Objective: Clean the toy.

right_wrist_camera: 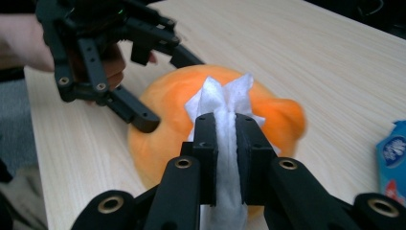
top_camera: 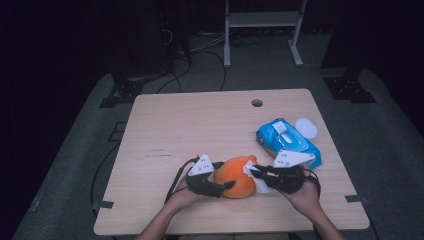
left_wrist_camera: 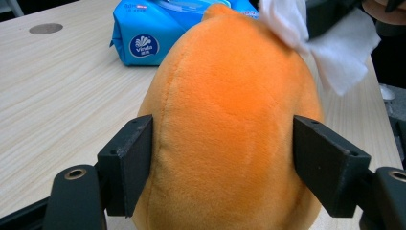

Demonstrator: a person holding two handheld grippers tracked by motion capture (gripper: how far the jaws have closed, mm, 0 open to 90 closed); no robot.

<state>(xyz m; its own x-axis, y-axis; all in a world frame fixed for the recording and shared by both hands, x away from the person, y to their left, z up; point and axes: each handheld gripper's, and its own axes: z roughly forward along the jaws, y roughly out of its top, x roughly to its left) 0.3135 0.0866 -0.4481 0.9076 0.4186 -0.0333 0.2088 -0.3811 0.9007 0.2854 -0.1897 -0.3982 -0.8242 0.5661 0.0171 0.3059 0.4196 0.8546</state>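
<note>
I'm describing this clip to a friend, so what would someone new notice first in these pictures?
The orange plush toy near the front edge of the table stands out first, squeezed at its sides between the left gripper's fingers. Next comes the white wipe, pinched in the right gripper and touching the toy's top. Behind them to the right lies a blue wipes pack.

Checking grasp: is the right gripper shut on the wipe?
Shut. The right gripper pinches the white wipe between its jaws, over the orange plush toy.
</note>
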